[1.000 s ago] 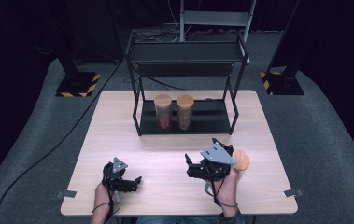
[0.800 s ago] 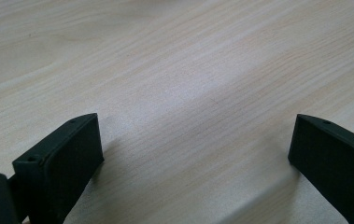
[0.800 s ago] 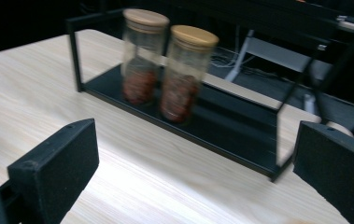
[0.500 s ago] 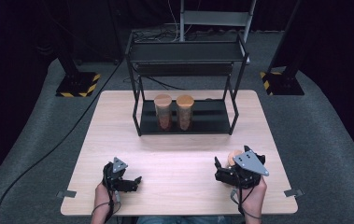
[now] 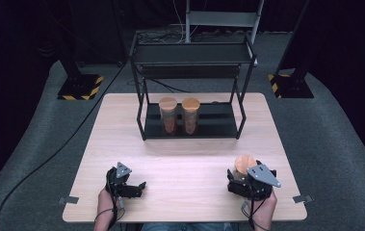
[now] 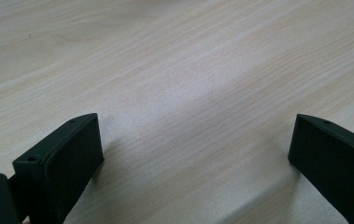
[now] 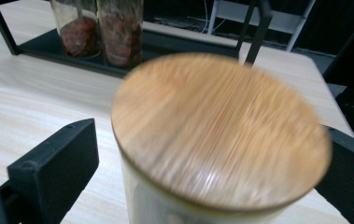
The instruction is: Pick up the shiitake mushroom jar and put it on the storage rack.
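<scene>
Two jars stand on the shelf; the right hand-held gripper, wide, surrounds the third jar, not yet lifted.

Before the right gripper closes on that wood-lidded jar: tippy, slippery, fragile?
Probably tippy: the jar looks tall and narrow, so a high push could topple it. Its wall looks like smooth glass, so likely slick and breakable. The right gripper has its jaws apart either side, just below the lid.

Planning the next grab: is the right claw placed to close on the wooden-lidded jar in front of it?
Probably yes. The right claw stands open with a jaw on either side of the wooden-lidded jar, and nothing lies between them, though contact with the glass can't be seen.
</scene>
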A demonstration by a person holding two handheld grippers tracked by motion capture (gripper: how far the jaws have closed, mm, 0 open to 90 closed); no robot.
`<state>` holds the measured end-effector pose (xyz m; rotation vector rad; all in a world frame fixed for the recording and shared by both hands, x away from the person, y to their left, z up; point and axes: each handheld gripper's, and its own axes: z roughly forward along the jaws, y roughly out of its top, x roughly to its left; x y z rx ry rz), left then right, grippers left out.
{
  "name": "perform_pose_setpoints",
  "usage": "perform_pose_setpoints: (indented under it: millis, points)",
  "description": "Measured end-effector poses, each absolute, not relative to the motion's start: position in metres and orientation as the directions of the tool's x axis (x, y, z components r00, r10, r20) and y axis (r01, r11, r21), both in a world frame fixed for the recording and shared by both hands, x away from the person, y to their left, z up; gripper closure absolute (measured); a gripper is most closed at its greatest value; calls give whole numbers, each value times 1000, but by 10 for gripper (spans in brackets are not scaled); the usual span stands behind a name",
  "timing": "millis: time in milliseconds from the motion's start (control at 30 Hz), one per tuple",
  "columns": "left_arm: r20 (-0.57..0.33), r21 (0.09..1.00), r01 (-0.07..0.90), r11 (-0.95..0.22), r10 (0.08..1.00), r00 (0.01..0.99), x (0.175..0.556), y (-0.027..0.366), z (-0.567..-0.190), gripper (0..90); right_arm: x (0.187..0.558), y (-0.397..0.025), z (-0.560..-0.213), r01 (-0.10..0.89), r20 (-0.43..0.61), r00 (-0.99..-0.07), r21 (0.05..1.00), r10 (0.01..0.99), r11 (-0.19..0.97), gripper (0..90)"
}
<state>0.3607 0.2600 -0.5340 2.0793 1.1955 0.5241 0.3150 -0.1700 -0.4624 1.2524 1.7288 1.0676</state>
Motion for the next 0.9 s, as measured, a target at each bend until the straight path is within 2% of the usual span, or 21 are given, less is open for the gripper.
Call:
perform_pose_setpoints:
  millis: [333,900]
  points:
    - [13,721,596,-354,867,499,361,260,-534,22,318,-168,-491,335,-56,-286,929,957,155,0]
    - [13,720,598,-353,868,497,361,260,-534,21,320,-172,-497,289,-52,-293,947,955,140,0]
